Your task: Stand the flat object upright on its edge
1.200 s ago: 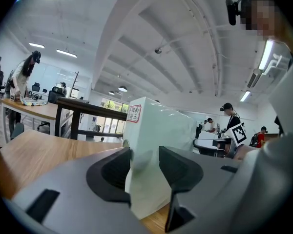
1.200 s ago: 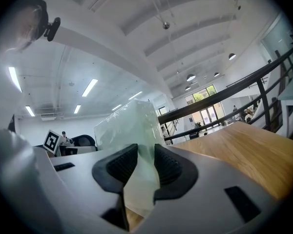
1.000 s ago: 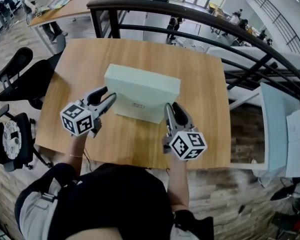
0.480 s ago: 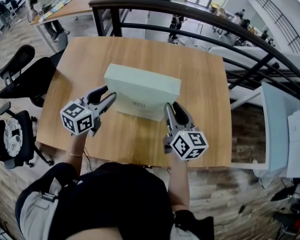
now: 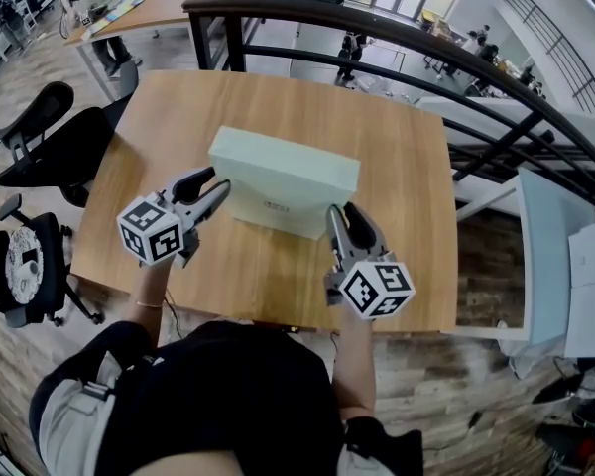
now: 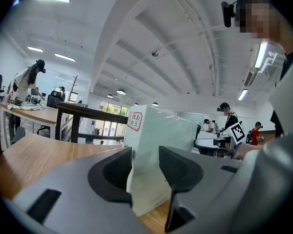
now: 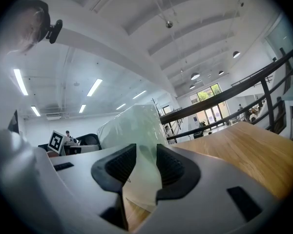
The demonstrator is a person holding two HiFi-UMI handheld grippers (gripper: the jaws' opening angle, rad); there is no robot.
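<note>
Left hand-held gripper (image 6: 145,165) grips the left end of the pale green box (image 5: 283,172), which stands upright on its edge at the middle of the wooden worktop (image 5: 402,157). The right hand-held gripper (image 7: 145,167) has the box's right end between its pads, close on both sides; its jaws have just been opening. Only the left gripper view shows the red-bordered label (image 6: 135,121), whose red characters are unreadable. The head view shows small print on the near face, also illegible.
</note>
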